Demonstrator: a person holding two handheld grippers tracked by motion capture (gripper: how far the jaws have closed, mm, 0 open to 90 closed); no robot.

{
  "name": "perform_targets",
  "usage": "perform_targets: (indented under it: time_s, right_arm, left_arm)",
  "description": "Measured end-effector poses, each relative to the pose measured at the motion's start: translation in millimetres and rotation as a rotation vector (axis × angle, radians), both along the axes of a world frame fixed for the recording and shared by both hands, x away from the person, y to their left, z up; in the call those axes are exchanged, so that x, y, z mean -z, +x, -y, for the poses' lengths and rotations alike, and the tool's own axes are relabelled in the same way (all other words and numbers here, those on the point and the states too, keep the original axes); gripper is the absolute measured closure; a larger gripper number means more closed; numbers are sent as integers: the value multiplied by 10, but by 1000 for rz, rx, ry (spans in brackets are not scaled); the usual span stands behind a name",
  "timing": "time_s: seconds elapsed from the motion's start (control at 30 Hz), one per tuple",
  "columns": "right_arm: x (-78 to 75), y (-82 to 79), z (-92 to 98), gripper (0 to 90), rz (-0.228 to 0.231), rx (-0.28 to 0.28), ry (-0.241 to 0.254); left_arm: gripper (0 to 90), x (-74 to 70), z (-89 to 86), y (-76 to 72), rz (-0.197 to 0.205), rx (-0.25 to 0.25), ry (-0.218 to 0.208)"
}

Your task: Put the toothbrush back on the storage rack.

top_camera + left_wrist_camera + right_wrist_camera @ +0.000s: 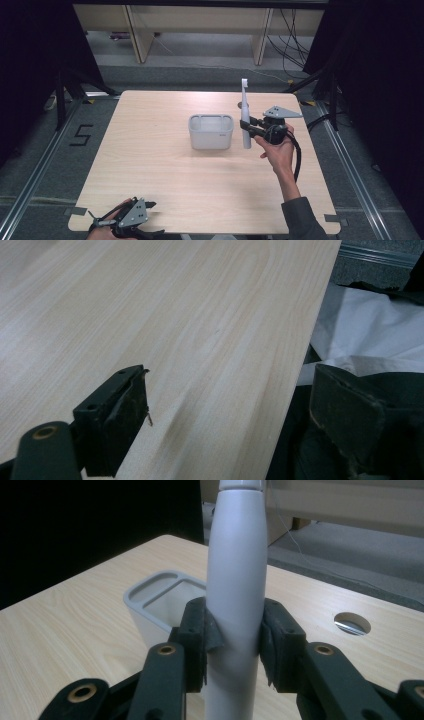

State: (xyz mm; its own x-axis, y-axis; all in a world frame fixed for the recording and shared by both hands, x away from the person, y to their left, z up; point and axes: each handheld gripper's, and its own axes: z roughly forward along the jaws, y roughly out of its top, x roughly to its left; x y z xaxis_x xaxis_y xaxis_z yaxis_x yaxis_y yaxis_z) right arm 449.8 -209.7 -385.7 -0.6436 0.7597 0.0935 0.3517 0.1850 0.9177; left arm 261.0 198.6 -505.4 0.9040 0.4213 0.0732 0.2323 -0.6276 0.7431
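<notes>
The right tool [248,128] clamps one white electric toothbrush [245,112] upright, near the counter's [150,165] right edge, just beside one grey holder [211,132]; its lower end is cut off in the right gripper view. The left tool [225,405] rests at the near left corner, jaws apart and empty.

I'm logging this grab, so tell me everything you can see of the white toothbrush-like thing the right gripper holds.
The white electric toothbrush looks like smooth matte plastic: a thick rounded handle narrowing to a slim neck and small head on top. It stands upright above the table, just right of the grey container, apart from it. The right gripper clamps its lower handle from both sides.
</notes>
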Motion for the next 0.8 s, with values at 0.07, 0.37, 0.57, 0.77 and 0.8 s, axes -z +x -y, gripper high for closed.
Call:
perform_targets:
  time_s: [0.07,0.37,0.57,0.77,0.8]
  right_arm:
    - [-23,10,-25,665,2,3,8]
    - [-100,62,-114,664,25,5,41]
    - [-139,121,-183,664,31,13,73]
    - [-168,182,-234,664,44,13,68]
    - [-173,197,-242,664,59,15,62]
  left_arm:
    - [149,1,-1,2,1,-1,0]
    - [150,-7,-7,3,-3,-6,1]
    - [150,-10,-16,16,10,-1,24]
    - [149,-10,-18,14,6,3,21]
    - [149,5,-3,4,-3,-7,-4]
